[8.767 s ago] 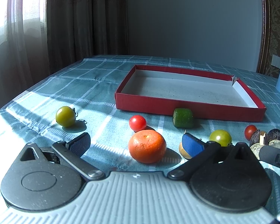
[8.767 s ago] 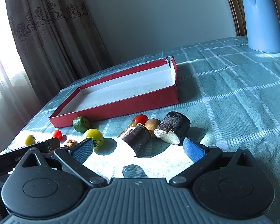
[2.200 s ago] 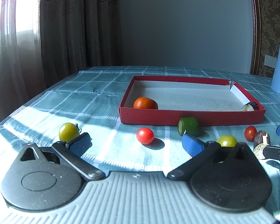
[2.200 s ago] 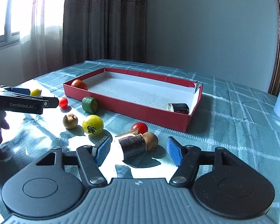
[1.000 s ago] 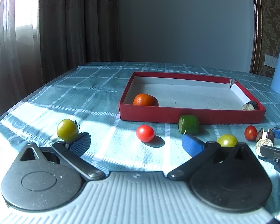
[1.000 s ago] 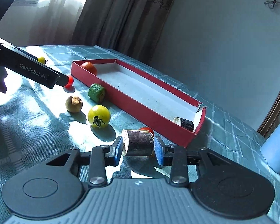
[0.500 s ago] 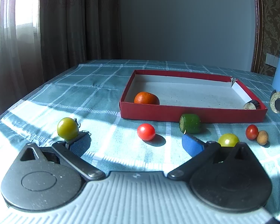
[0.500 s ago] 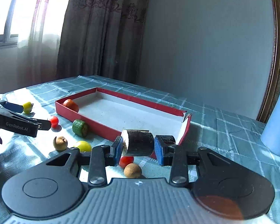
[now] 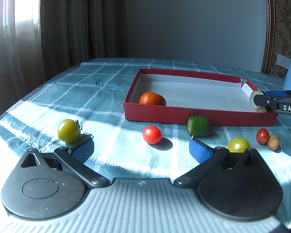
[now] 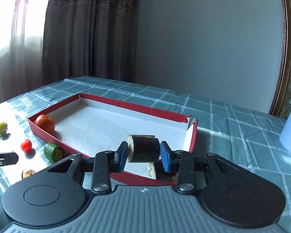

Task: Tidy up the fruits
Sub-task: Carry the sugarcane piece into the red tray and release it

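Teal checked cloth is covering the table, with brown curtains hanging at upper left and a plain grey wall behind. You are working over a shallow red cardboard box with a white floor, an orange sitting in its left corner. Your right gripper is clamping a dark-skinned, pale-ended cylinder above the box's right end, where a second such piece is lying. Your left gripper, jaws apart and holding nothing, is hanging low at mid-frame. Only its view is showing the yellow-green tomato, small red tomato and brown nut at right.
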{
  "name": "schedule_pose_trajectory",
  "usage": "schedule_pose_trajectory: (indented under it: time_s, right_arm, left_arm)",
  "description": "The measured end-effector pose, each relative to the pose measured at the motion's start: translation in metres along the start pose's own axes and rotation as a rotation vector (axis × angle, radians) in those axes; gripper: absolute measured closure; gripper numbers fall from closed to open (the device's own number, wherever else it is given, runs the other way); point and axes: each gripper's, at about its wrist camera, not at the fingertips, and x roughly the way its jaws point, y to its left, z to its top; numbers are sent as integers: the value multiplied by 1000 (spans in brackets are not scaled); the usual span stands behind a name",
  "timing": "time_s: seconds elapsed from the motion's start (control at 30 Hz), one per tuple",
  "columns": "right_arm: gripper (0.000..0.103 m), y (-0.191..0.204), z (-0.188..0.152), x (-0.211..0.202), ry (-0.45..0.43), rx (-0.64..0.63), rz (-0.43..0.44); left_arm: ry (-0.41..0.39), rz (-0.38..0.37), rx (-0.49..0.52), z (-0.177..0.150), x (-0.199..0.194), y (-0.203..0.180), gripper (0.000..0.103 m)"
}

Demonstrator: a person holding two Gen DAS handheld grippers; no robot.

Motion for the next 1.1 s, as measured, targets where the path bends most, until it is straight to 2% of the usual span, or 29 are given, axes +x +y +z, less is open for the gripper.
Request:
schedule_pose_trajectory:
  time_s: [0.1,0.27,0.37,0.6,0.7,0.73,0.77,0.83,0.93,1.03,1.1]
  right_arm:
    - [68,4,-4,11,17,-32,-26]
    - [68,11,-10,16,8,-135,-131]
    - [68,10,-14,18,17,-148,-144]
    - [63,-8,-13,5,9,3,-128]
    - [49,-13,-19,-14,-10,81,-140]
    - [41,-15,-21,-22,-14,105,-133]
    - [37,-16,-23,-28,-16,124,-126]
    - [35,-17,-29,-42,-14,162,-133]
    - [26,-21,-40,-53,-8,206,-192]
    - [21,-32,-51,-47,69,272,-259]
    - [21,-39,-55,-42,131,319,-268]
  left_arm:
    - [2,0,1,0,1,0,0]
    - [3,2,0,0,1,0,0]
    - [3,3,1,0,1,0,0]
    - [6,7,-2,0,1,0,0]
    - [3,7,-6,0,1,0,0]
    - [4,7,-6,0,1,0,0]
    - [6,7,-6,0,1,0,0]
    - [6,6,-9,0,1,1,0]
    - [4,7,-16,0,1,2,0]
    - [5,6,-27,0,0,4,0]
    - [10,5,-41,0,-1,6,0]
